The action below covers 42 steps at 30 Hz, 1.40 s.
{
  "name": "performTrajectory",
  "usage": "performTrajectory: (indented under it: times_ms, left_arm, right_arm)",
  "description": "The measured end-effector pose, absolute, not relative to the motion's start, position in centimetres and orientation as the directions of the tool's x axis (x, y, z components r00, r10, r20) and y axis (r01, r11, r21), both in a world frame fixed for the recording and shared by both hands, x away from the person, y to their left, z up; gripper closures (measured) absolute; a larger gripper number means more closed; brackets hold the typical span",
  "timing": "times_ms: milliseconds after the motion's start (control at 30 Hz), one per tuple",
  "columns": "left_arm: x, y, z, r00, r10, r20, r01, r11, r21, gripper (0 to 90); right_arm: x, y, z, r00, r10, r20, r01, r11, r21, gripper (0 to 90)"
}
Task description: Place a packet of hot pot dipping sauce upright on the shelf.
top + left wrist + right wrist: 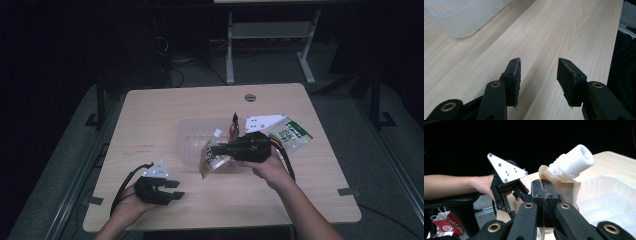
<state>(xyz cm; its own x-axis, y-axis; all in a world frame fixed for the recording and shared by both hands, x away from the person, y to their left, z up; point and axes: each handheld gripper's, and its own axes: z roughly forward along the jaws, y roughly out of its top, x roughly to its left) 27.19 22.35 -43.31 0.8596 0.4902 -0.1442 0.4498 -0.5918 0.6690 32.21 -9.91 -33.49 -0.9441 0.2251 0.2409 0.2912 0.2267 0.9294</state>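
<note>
Right gripper view: pouch (564,187) between right tongs (545,192).

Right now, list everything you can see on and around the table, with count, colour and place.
spouted pouch: one, tan with a white screw cap, held above the table in front of the tub.
plastic tub: one, clear, mid-table.
snack packet: one, green and white, right of the tub.
table: one, light wood.
right gripper: one, black, shut on the pouch.
left gripper: one, black, open with nothing between its jaws, low over the near left of the table.
</note>
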Motion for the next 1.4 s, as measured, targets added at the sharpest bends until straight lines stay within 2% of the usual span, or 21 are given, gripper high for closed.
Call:
performTrajectory:
  times_ms: [400,1400]
  left_arm:
    - [27.2,22.3,-43.5,0.862,0.489,-0.135,0.443,-0.598,0.668,52.3]
    - [27.1,22.0,-43.7,0.863,0.487,-0.13,0.443,-0.61,0.657,50.5]
  right_arm:
    - [34.7,-9.1,-32.7,-0.939,0.245,0.243,0.294,0.198,0.935,89.7]
    - [38.3,-7.9,-34.8,-0.892,0.371,0.258,0.346,0.197,0.917,89.7]
